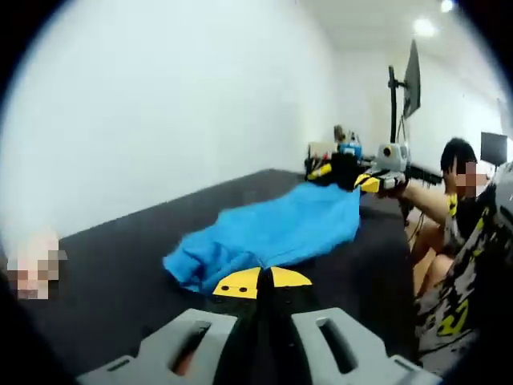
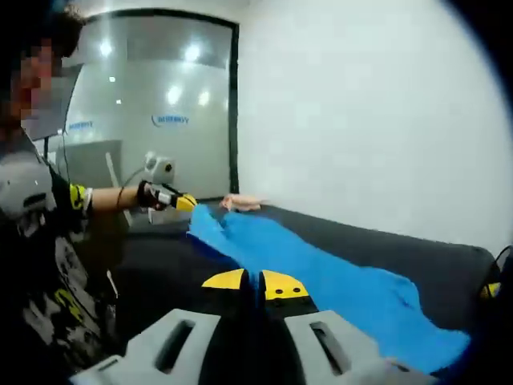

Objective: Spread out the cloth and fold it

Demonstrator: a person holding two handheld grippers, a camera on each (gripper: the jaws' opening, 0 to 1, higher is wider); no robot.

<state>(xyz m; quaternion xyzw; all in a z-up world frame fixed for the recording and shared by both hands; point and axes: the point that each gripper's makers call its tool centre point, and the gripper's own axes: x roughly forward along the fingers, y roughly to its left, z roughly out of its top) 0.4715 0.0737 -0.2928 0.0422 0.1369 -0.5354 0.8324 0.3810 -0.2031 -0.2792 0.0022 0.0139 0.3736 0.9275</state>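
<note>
A blue cloth [image 1: 272,233] lies stretched along a dark bench [image 1: 120,273], with white wall behind it. In the left gripper view, the left gripper [image 1: 261,282] sits at the near end, its yellow-tipped jaws pressed together at the bunched, rumpled end of the cloth, apparently pinching the edge, though the contact itself is hidden. From there the cloth runs away to the far right, where the right gripper [image 1: 367,181] meets its other end, held out by a person's arm; a monitor on a stand [image 1: 409,84] rises behind. In the right gripper view the same cloth [image 2: 321,269] runs the opposite way, its long axis leading from the closed yellow jaws of the right gripper [image 2: 255,282] off to the left gripper [image 2: 180,200] at the far left, in front of a glass partition [image 2: 152,112]. The fabric looks light, thin and limp, so it should sag and wrinkle wherever it is unsupported; the sensible places to grip are the corners of each short end, pulling apart gently to flatten the wavy, partly doubled-over middle before folding
</note>
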